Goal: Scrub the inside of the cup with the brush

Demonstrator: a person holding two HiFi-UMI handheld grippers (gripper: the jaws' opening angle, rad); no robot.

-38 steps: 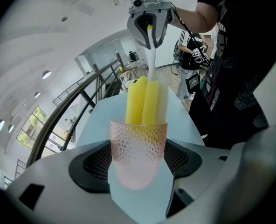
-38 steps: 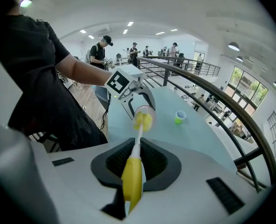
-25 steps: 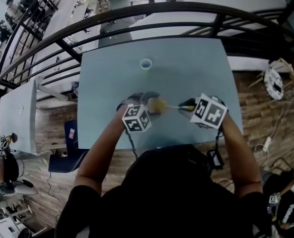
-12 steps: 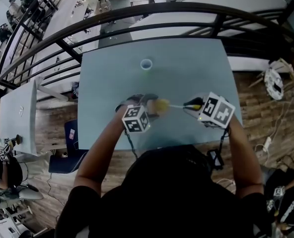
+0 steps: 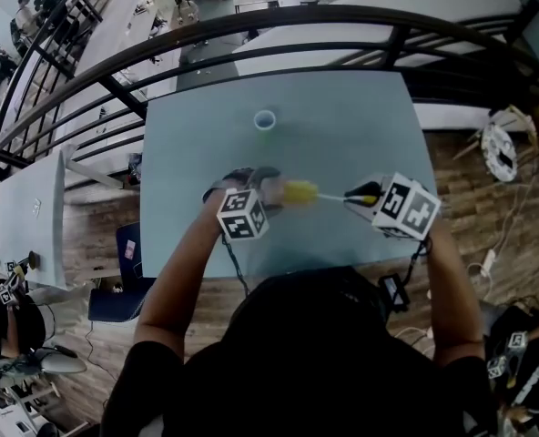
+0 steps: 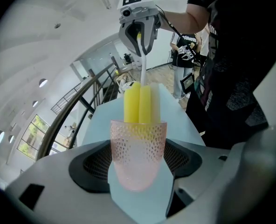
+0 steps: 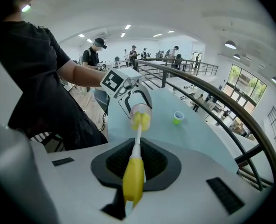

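Low in the left gripper view, though hidden in the head view, the left gripper [image 6: 138,160] has its fingers clamped on the pink cup [image 6: 139,141], mouth facing away, over the worktop [image 6: 175,113]. The brush [image 6: 140,101] has its yellow head inside, and its shaft runs up-frame to the right gripper [image 6: 141,43], whose fingers are clamped on its handle.

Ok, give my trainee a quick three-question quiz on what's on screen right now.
1. True or false: the yellow sponge brush head reaches into the mouth of the translucent pink dimpled cup.
2. Which hand-held gripper grips the brush's yellow handle? A) left B) right
3. Fill in: the small green cup stands alone on the pale blue ___.
Key: 1 true; 2 B, the right hand-held gripper; 3 table.
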